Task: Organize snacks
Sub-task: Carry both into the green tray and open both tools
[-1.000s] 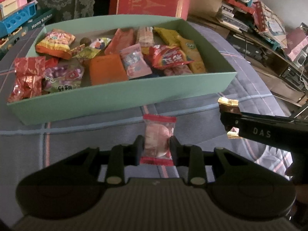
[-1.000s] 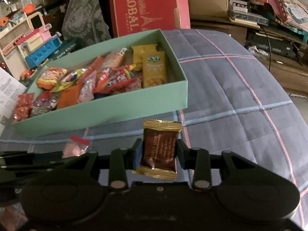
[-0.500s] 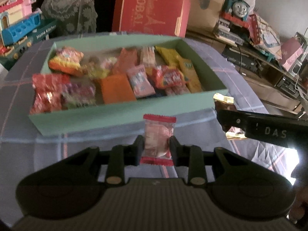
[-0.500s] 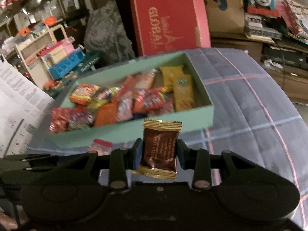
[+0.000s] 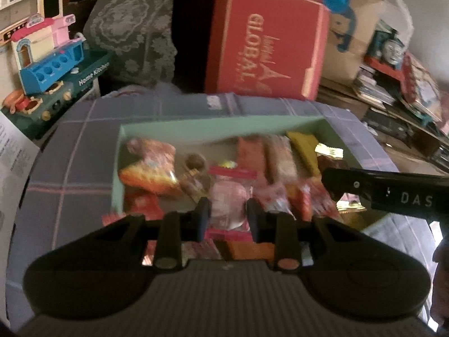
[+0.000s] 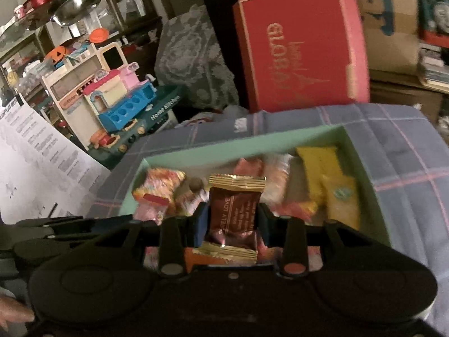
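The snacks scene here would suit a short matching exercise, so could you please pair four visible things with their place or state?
Things:
1. pink candy
2. brown and gold packet
3. green box
4. red GLOBAL box

Places or states:
A. lies on the plaid cloth, holding many snacks
B. clamped in the right gripper
C. stands behind the plaid cloth
D. clamped in the left gripper

Pairs: 1-D, 2-B, 3-A, 4-C
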{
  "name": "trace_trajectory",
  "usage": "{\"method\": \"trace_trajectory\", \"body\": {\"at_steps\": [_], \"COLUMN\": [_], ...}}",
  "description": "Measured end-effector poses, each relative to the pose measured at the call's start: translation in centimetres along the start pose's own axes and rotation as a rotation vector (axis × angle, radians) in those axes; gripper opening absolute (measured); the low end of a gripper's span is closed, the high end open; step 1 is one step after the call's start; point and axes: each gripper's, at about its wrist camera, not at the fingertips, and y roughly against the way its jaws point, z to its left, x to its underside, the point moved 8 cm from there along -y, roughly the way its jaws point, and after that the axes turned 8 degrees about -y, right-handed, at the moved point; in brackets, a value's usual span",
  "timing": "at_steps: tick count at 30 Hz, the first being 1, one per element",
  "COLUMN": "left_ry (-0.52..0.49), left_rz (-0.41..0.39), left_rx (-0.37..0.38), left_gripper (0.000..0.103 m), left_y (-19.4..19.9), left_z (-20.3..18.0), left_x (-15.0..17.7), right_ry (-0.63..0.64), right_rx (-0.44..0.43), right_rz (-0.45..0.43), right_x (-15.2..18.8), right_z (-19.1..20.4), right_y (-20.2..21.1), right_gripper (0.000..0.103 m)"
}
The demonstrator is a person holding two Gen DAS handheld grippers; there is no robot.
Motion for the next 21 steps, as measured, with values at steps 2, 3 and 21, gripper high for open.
{"method": "trace_trajectory", "body": {"at_steps": [2,3,21], "left_ry": [0.002,0.001,0.022], "left_rz": [0.004,0.006,0.005], "left_rx": [-0.014,-0.021,-0.18], "left_gripper": [0.029,0.029,0.094], "left_y": [-1.2,-1.9,-8.3], "left_z": [1.0,1.4,5.2], "left_x": [-1.2,-1.8,-5.3], "right_ry": [-0.003,-0.004,-0.053], "right_rx": [-0.014,-0.02,-0.063], "right_rz": [0.013,0.02,0.051], "right_x": [-1.0,-1.6,-5.8], "right_z": [0.6,0.9,2.9], "right_y": [-1.7,-2.7,-11.1], "right_gripper": [0.037,0.037,0.098]}}
